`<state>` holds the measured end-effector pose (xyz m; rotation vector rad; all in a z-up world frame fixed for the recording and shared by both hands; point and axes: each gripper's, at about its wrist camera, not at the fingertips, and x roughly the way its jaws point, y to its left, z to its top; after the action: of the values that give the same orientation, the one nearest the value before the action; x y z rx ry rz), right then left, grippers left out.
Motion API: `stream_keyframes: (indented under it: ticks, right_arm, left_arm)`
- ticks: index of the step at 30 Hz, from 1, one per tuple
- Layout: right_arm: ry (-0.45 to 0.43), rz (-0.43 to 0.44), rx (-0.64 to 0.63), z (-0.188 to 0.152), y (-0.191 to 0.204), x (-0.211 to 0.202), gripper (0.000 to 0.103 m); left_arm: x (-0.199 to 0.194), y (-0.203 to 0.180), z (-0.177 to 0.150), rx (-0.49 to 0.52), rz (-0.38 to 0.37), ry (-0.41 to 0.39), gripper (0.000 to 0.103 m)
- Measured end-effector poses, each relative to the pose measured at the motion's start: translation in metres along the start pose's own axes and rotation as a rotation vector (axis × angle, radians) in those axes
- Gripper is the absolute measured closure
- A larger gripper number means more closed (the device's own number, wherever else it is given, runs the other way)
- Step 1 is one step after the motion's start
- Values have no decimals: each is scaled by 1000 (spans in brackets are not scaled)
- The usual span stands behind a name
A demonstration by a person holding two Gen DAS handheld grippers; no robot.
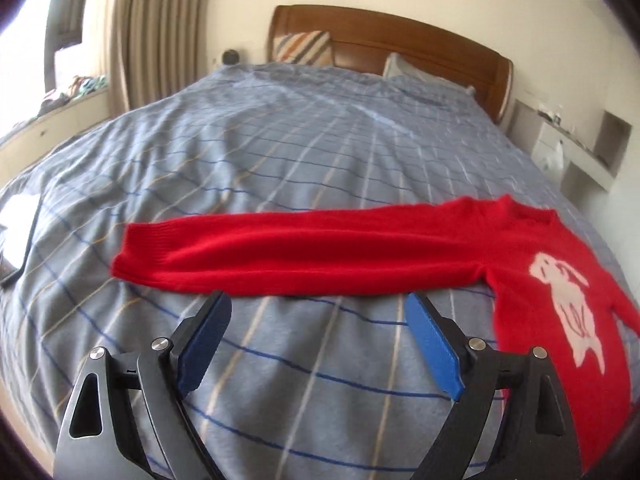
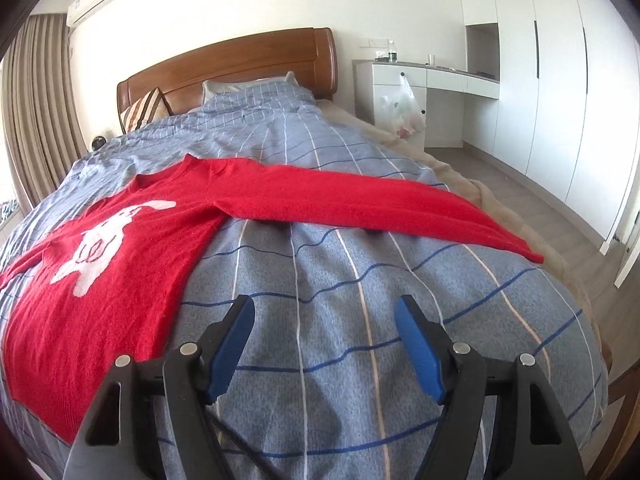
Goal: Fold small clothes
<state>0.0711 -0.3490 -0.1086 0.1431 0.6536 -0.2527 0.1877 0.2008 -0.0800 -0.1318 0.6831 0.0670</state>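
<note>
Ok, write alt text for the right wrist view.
A red sweater with a white animal design lies flat on a blue-grey checked bedspread, one sleeve stretched toward the bed's right edge. The right hand-held gripper hovers open above bare bedspread, holding nothing.

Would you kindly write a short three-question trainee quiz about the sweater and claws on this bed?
1. True or false: the left claw is gripping the red sweater.
2. What lies under the sweater: A) wooden floor B) blue checked bedspread C) white desk?
3. Fill in: the sweater's front shows a ___ animal figure.

Key: 1 false, both it and the right claw are open and empty; 2 B; 3 white.
</note>
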Motion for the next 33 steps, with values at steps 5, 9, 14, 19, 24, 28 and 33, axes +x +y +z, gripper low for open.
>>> stream_keyframes:
  ticks: [5,9,14,19,24,28,33]
  right_arm:
    - [94,-5,-10,-10,1,27,29]
    - [107,-37,-54,-17,7,35,23]
    - [100,-55,-76,-20,12,36,20]
    - [96,-56,-73,-22,12,36,19]
    - [94,-64,-79,-22,13,38,17]
    - [91,-62,-79,-23,12,37,16]
    - [88,-66,-81,-24,11,36,16]
  left_arm:
    - [60,-11,-13,-1,9,158,2]
    - [58,-13,-19,19,41,138,0]
    - [57,-13,-24,27,28,131,0]
    - [58,-14,-24,30,33,132,0]
    - [59,-14,-24,29,33,132,0]
    - [59,-14,-24,29,33,132,0]
    - [59,-14,-24,29,33,132,0]
